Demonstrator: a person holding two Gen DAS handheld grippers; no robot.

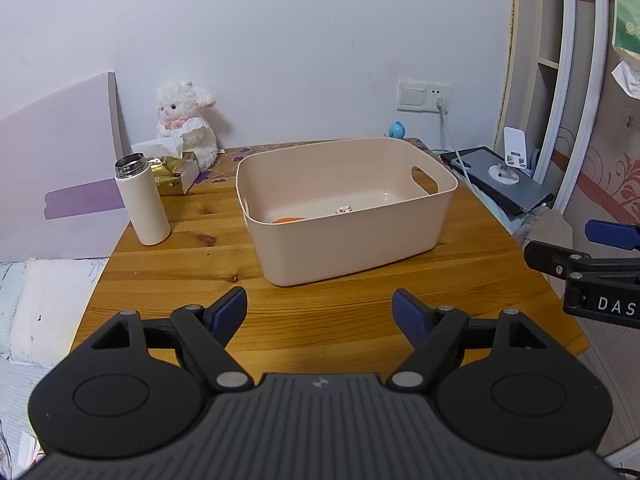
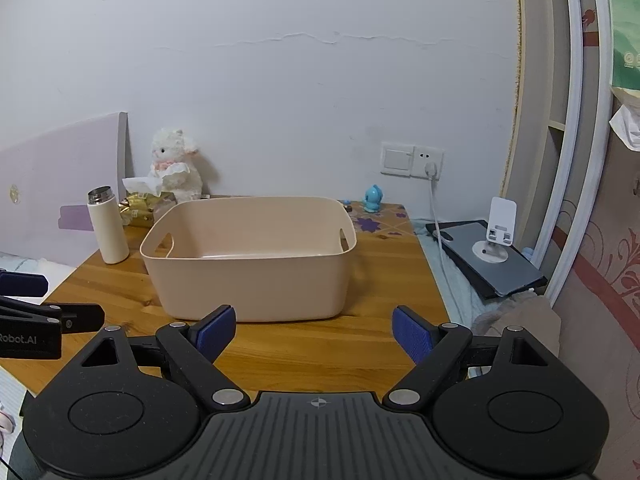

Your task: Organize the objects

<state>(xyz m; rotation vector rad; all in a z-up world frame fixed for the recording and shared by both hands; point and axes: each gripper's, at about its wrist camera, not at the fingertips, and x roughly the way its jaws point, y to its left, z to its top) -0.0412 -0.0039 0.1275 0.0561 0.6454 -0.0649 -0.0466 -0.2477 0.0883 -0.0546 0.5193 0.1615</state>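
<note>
Wood table (image 1: 192, 264), beige bin (image 1: 344, 240) just ahead of L tongs (image 1: 319, 314) & R tongs (image 2: 313, 334), both spread, empty.

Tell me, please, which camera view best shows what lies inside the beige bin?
The left wrist view: it looks down over the bin's near wall onto an orange item and a small white item. The right wrist view shows only bare floor.

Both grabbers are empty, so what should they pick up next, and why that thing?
Probably the left gripper should move toward the white bottle. Both it and the right gripper are open and hold nothing. The bottle stands upright on the table, left of the beige bin, on the left gripper's side.
</note>
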